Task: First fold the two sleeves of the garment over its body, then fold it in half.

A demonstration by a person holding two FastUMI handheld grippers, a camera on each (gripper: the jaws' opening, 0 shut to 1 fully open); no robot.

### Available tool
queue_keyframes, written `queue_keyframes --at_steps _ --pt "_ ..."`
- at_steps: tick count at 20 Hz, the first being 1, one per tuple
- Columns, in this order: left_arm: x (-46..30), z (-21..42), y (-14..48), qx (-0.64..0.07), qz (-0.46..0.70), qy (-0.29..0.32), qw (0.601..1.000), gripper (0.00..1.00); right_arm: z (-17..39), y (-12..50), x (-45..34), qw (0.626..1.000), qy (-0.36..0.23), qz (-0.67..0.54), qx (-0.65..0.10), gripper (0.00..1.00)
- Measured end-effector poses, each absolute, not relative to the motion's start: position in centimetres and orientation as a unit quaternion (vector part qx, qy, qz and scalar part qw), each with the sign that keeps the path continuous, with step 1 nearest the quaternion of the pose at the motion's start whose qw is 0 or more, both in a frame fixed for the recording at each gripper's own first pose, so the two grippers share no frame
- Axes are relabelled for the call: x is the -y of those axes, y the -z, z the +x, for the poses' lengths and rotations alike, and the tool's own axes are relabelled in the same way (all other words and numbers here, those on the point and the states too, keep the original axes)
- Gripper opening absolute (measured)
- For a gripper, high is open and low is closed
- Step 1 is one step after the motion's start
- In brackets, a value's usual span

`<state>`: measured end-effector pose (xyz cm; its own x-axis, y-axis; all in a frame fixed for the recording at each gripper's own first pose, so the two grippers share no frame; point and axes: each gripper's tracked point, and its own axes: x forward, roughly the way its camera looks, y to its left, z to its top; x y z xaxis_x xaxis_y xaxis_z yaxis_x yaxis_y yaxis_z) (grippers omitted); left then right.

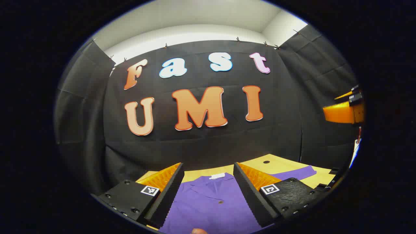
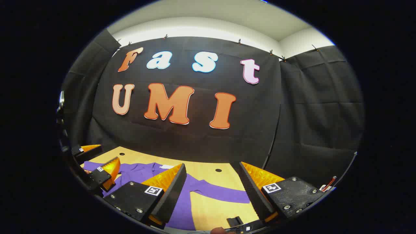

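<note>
- From my remote station I watch the left gripper (image 1: 208, 191) hang above the desk (image 1: 282, 165), its jaws spread wide and nothing between them but air.
- Below that gap lies the purple garment (image 1: 211, 204), flat on the light wooden desk, collar toward the far wall, a white tag (image 1: 217, 176) at the neck and a small button (image 1: 220, 202) on the front.
- One sleeve (image 1: 294, 174) stretches out to the right across the desk, unfolded, past the left gripper's right finger.
- A small dark hole (image 1: 266, 162) marks the desk top near its far edge.
- In the right gripper view my right gripper (image 2: 213, 191) also stands spread, empty, held over the near right part of the desk (image 2: 211, 208).
- Through its jaws I see the same sleeve (image 2: 221, 193) running from the garment's body (image 2: 143, 170) on the left out to the right, lying flat on the wood, not yet folded over.
- The left gripper (image 2: 97, 162) shows at the left of that view, over the garment's far left side, jaws apart; I cannot tell whether it touches the cloth.
- Part of the right gripper (image 1: 344, 112) shows at the right edge of the left gripper view, well above the desk.
- Black cloth walls (image 2: 318, 107) close the booth on the far side and on both sides.
- A fingertip (image 1: 199, 231) of the hand holding the left gripper peeks in at the bottom.
</note>
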<state>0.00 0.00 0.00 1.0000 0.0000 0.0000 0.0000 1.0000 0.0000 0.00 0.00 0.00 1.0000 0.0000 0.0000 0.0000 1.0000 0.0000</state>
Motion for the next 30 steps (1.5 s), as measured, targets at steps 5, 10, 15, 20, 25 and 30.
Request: queue_keyframes --at_steps 5,10,15,20,25,30 --pt "-6.0 -1.2 -2.3 0.003 -0.007 -0.042 0.999 0.98 0.9 -1.1 -2.8 0.999 -0.033 0.009 0.011 0.96" --pt "-7.6 -1.0 -3.9 0.002 -0.086 -0.037 0.996 0.98 1.9 -0.2 -4.1 0.998 -0.061 0.031 -0.003 0.96" --pt "-6.5 3.2 -3.0 -0.018 -0.151 -0.022 0.988 0.96 5.4 1.4 -3.1 0.998 -0.067 0.014 -0.016 0.96" --pt "-7.0 7.2 -4.3 0.006 -0.124 -0.064 0.99 0.94 11.0 2.1 -2.5 0.996 -0.085 0.013 -0.024 0.96" --pt "-4.3 10.8 -4.9 0.014 -0.109 -0.068 0.992 0.95 15.4 2.9 -0.6 0.996 -0.085 0.012 -0.031 0.96" --pt "-1.5 11.8 -4.5 0.008 -0.086 -0.062 0.994 0.94 17.7 6.6 2.6 0.995 -0.068 0.007 -0.068 0.96"
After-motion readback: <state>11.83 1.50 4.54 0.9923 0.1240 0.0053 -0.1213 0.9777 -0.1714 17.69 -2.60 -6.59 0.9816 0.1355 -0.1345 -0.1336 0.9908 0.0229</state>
